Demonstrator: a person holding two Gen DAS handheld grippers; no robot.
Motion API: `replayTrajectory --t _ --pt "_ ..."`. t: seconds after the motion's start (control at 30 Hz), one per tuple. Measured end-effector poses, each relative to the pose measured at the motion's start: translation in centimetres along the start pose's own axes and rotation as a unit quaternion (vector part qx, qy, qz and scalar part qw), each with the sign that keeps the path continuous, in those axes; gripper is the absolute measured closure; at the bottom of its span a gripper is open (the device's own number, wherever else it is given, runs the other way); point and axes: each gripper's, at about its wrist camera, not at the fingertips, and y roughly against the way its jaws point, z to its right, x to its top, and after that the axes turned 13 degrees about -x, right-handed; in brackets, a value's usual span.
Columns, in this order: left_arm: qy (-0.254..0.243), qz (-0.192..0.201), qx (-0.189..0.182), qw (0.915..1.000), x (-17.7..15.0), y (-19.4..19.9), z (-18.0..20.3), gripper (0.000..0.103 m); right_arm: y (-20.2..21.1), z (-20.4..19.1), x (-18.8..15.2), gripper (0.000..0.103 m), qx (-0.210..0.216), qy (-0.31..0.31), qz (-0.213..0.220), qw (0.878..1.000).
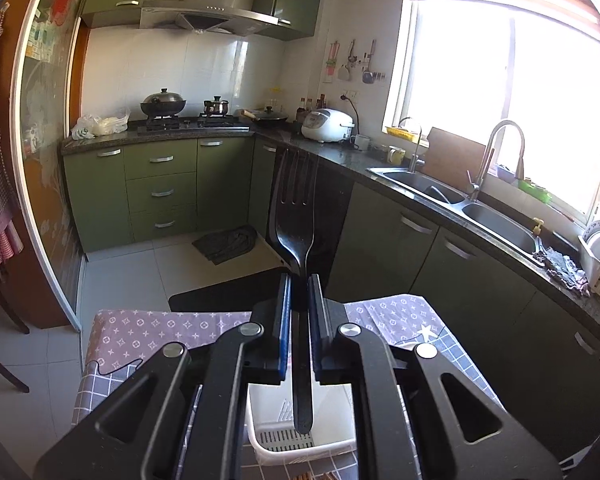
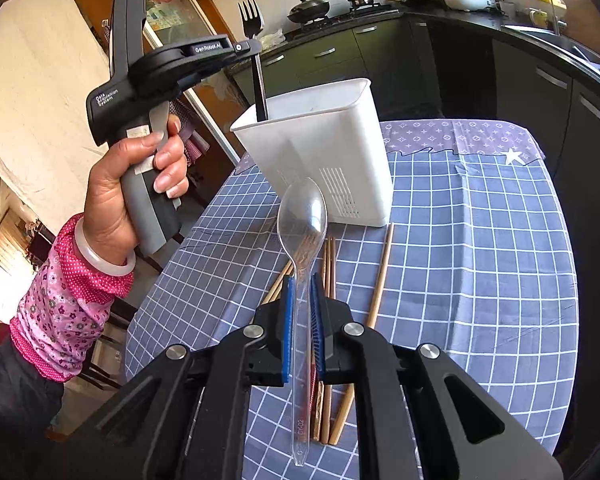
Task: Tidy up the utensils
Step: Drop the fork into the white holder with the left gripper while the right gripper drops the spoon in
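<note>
Black plastic fork [image 1: 294,216] sits pinched by its handle between the nearly closed jaws of the left hand-held gripper [image 1: 299,280], tines up and pointing away from it. The handle's tail hangs down over the open mouth of the white utensil holder [image 1: 260,420] directly below that gripper; in the right wrist view the fork's [image 2: 256,60] lower end already reaches inside the holder's [image 2: 320,148] rim. The right hand-held gripper [image 2: 302,280] is likewise closed tight on a clear plastic spoon [image 2: 302,216], bowl forward, with the holder just ahead of it on the checked tablecloth [image 2: 480,260] of the table. Several wooden chopsticks [image 2: 380,276] lie loose on the cloth beneath and beside this gripper.

The step in hand appears to be loading the fork into the holder. The next move likely calls for lowering it further, handle first, then opening the left jaws. The spoon would follow, needing a tilt to bring its handle down over the rim.
</note>
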Motion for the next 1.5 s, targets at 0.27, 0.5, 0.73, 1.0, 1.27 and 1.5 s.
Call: replayTrajectory --t 0.27,0.5,0.73,1.0,1.27,1.5 --pt "-0.005 -0.084 0.019 0.9963 -2.1 1.3 0.5 0.094 1.7 -0.2 1.4 0.094 -0.006 0.006 0.036 0.999" --pt "0.002 -0.191 0.024 0.9813 -3.5 0.8 0.1 0.094 3.1 -0.3 6.1 0.094 -0.035 0.0 0.086 0.996" --pt "-0.014 -0.191 0.006 0.9815 -4.1 1.7 0.5 0.07 2.6 -0.6 11.6 0.094 -0.05 -0.02 0.121 0.991" --pt "-0.024 -0.184 0.012 0.9826 -3.0 -0.4 0.1 0.07 1.1 -0.5 16.2 0.094 -0.049 -0.053 0.157 0.985" --pt "-0.017 -0.178 -0.003 0.9839 -3.3 -0.5 -0.5 0.075 0.6 -0.6 18.7 0.094 -0.056 -0.068 0.203 0.975" --pt "-0.012 -0.128 0.0 0.9916 -2.3 2.2 -0.4 0.075 -2.0 -1.4 19.9 0.094 -0.093 -0.065 0.244 0.963"
